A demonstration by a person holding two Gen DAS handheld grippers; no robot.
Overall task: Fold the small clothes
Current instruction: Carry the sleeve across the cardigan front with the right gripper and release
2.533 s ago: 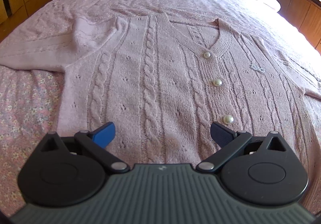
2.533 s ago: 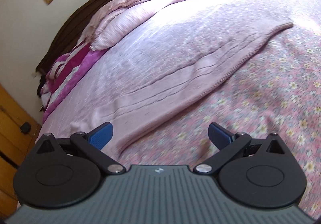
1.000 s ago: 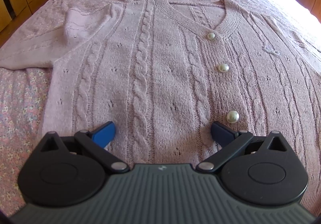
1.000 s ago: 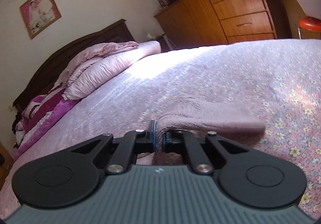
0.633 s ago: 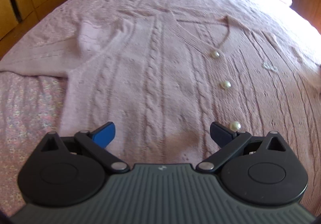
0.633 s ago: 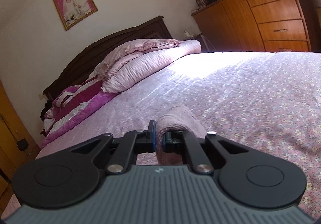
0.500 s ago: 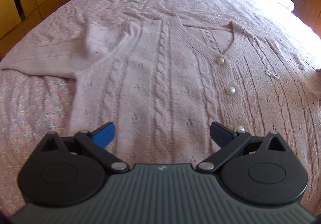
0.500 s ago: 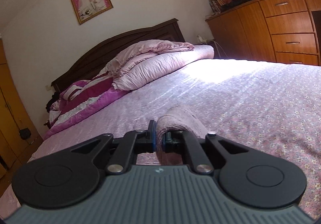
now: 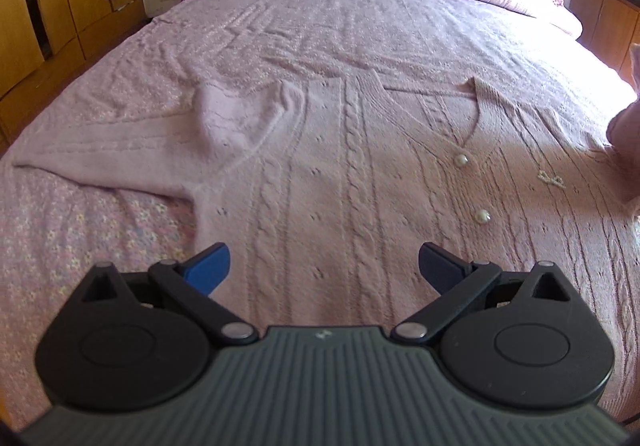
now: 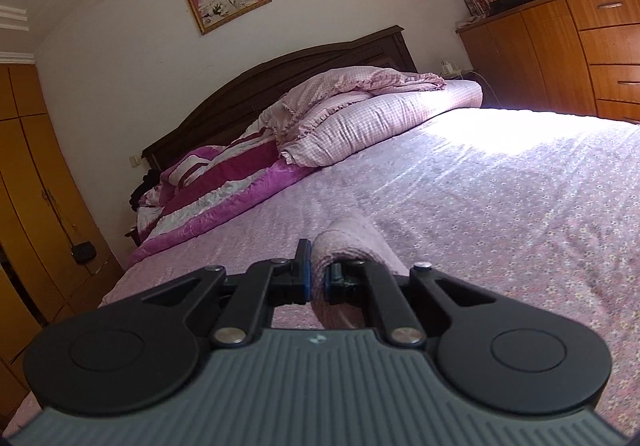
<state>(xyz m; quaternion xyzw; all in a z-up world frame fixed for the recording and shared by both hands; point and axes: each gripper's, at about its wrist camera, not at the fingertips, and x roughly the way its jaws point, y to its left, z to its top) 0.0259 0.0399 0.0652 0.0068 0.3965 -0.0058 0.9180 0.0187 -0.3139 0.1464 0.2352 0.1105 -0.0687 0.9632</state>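
one sleeve (image 10: 352, 242) pinched in right gripper (image 10: 316, 280); cuff hidden

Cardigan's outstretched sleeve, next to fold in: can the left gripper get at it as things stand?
Probably yes: the left gripper is open and empty above the cardigan, and nothing lies on the sleeve.

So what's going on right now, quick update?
Right gripper shut on cardigan sleeve, lifted off the bed. Left gripper open, empty, above cardigan. Other sleeve flat. Nothing in the way.
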